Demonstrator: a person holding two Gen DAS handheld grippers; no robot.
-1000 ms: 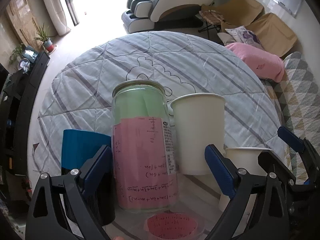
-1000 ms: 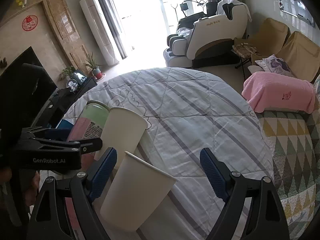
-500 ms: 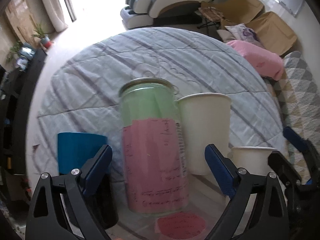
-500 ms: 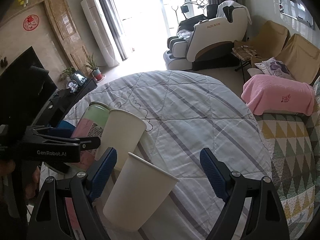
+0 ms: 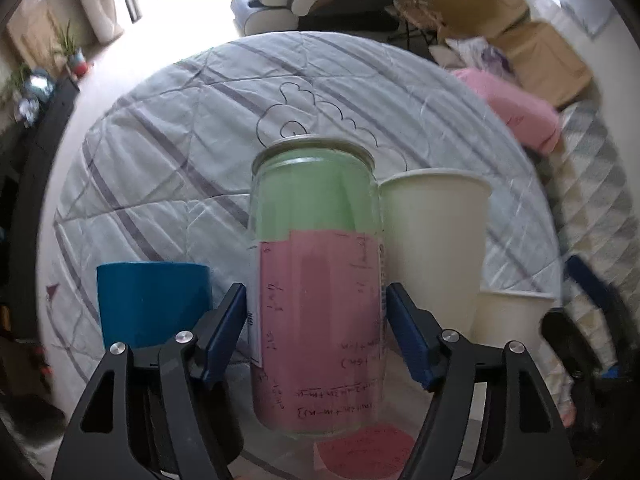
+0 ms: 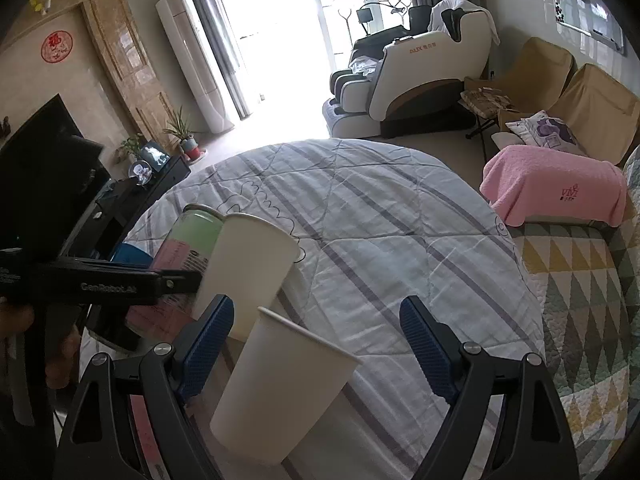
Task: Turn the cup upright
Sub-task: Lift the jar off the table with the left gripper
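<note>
**Step in hand:** the grasp. The flip is judged not yet begun.

Left wrist view, left to right:

- Blue cup (image 5: 152,304), lower left. It stands on end with a flat top showing, and no mouth can be made out.
- Clear cup (image 5: 316,280), centre. It is can-shaped with green and pink paper inside, and it stands on end on the table (image 5: 276,456) with a rimmed end up. I cannot tell whether that end is the mouth or the base. I take this to be the task's thing, since the left tool (image 5: 316,312) is narrowed onto it with a blue pad against each side, low on the body.
- Tall white cup (image 5: 436,240), just right of the clear cup, mouth up.
- Short white cup (image 5: 512,320), lower right, mouth up.

Right wrist view: the right tool (image 6: 316,312) is wide open and holds nothing. The short white cup (image 6: 280,392) sits between its fingers – nearer the left one, with no contact apparent.

**Next move, as judged:** lift the clear cup clear of the table, roll the wrist half a turn and set it down. The tall white cup stands very close on the right, so the lift should come first or the turn may knock it.

**Count:**
- Clear cup – one
- Blue cup – one
- White cups – two
- Tools – two
</note>
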